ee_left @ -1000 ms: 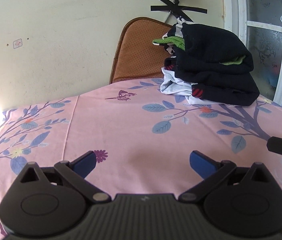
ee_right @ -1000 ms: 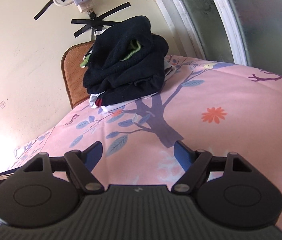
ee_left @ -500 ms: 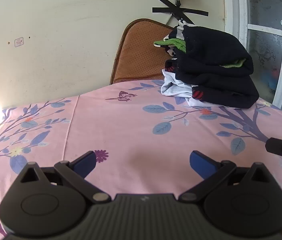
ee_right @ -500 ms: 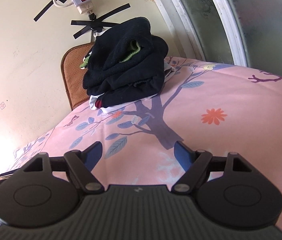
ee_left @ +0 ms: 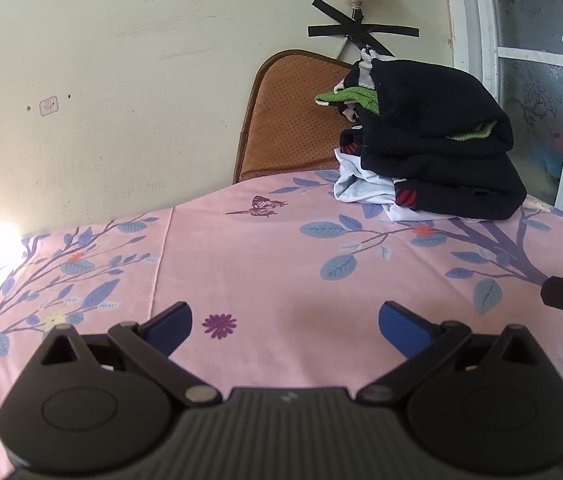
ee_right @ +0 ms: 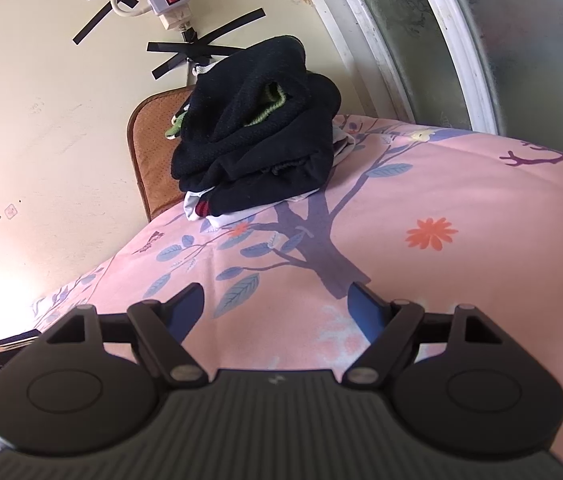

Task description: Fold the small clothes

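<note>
**Left wrist view: both grippers empty, clothes stacked at the far corner**

The left wrist view shows the left gripper (ee_left: 285, 318) with its blue-padded fingers spread wide over bare pink bedsheet printed with blue leaves and a purple tree (ee_left: 265, 264), gripping nothing. The tip of the other tool pokes in at the right edge. In the right wrist view, the right gripper (ee_right: 277, 306) is likewise spread wide and empty above the same sheet (ee_right: 461, 184).

The task's own thing, a stack of small clothes, mostly black knit with green trim over a white garment (ee_left: 433, 152), sits well apart from both grippers at the far side of the bed, beside the brown perforated cushion (ee_left: 289, 128) leaning on the cream wall and near the white-framed frosted window (ee_left: 529, 80). The same stack (ee_right: 257, 136) appears in the right view.

The stack looks already folded, though its top layer is lumpy and leans. A likely risk is a reach that catches only the upper black piece, dragging the layers askew or toppling the stack toward the cushion. No loose garment lies between the fingers, so closing here would pinch only bedsheet.
</note>
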A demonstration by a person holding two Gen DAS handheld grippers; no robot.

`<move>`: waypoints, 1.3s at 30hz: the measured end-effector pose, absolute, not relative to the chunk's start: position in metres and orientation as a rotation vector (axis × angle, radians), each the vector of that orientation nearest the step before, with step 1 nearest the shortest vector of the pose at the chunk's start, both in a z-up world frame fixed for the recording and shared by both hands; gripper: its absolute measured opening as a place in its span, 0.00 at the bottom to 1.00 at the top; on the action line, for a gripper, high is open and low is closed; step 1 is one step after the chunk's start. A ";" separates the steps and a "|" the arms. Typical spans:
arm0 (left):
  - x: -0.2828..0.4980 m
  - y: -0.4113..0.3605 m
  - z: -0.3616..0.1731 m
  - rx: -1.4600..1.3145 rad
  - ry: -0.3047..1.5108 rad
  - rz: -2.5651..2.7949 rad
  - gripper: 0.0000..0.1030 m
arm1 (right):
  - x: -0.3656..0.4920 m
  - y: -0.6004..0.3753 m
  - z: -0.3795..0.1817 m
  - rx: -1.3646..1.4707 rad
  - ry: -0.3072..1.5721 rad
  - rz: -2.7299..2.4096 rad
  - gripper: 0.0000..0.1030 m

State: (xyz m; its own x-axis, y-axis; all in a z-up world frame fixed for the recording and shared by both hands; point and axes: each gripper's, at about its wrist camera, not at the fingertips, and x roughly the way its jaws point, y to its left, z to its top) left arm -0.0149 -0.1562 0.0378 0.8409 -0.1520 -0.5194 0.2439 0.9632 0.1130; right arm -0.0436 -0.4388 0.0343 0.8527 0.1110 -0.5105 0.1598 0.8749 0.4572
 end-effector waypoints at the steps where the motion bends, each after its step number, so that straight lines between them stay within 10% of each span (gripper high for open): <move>1: -0.015 -0.157 0.038 0.186 0.534 -0.215 1.00 | -0.044 -0.439 0.034 0.511 0.555 -0.026 0.79; 39: -0.024 -0.150 0.042 0.126 0.506 -0.311 1.00 | -0.044 -0.437 0.034 0.507 0.560 -0.024 0.79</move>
